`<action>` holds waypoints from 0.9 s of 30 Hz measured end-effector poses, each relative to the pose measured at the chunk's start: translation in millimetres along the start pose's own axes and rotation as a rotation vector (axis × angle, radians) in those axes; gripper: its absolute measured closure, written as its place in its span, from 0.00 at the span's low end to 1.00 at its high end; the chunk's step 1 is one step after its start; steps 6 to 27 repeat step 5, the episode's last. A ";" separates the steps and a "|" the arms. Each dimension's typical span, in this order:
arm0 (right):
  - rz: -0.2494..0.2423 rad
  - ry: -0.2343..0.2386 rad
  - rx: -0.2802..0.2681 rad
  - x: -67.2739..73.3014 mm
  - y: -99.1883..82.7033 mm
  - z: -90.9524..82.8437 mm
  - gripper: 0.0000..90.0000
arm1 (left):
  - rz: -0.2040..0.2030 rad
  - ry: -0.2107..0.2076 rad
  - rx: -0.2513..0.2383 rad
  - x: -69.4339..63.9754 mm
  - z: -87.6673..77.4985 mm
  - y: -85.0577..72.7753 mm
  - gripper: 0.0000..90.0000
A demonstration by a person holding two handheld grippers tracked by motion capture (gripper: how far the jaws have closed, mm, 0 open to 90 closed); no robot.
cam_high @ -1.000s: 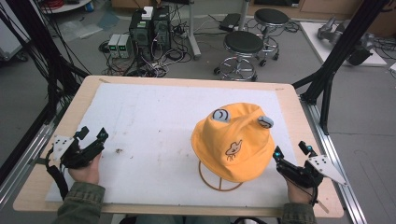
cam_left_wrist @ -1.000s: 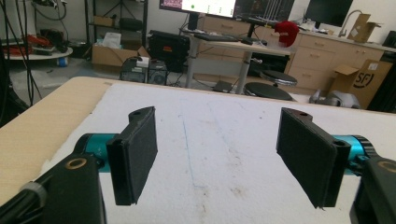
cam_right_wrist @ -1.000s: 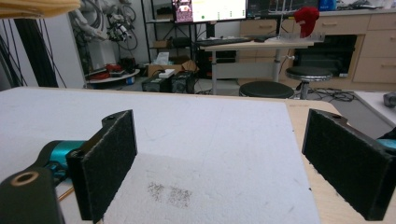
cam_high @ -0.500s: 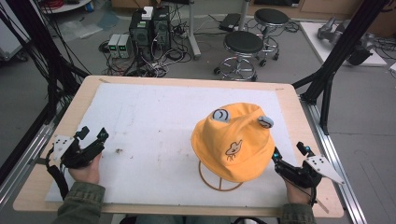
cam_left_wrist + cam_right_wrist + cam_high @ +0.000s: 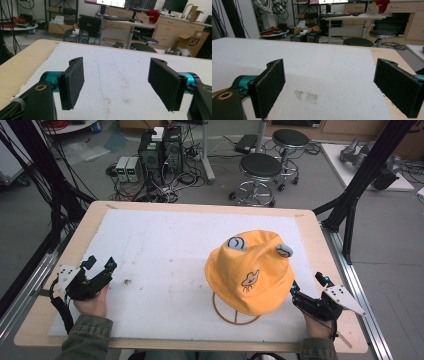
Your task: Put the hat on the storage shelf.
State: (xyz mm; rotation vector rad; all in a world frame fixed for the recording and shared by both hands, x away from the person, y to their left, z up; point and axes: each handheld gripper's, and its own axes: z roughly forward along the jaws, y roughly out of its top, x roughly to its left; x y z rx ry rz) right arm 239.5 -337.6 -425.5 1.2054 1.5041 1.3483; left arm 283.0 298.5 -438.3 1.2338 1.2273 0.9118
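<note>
An orange bucket hat (image 5: 252,272) is sitting on a wire stand (image 5: 234,312) at the table's near right, while the right gripper (image 5: 306,294) is hovering just beside its brim and the left gripper (image 5: 98,268) is waiting far left, both with jaws apart, empty.

You can read "SF" in dark letters on the side of the open cardboard box (image 5: 193,40) at the far right of your left gripper view. The marks on the yellow hat (image 5: 250,270) are pictures, not letters; nothing else is legible.
</note>
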 end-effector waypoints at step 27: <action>0.006 0.000 0.000 -0.3 -0.1 0.1 0.10 | 0.001 0.000 0.001 0.0 0.5 -0.3 0.33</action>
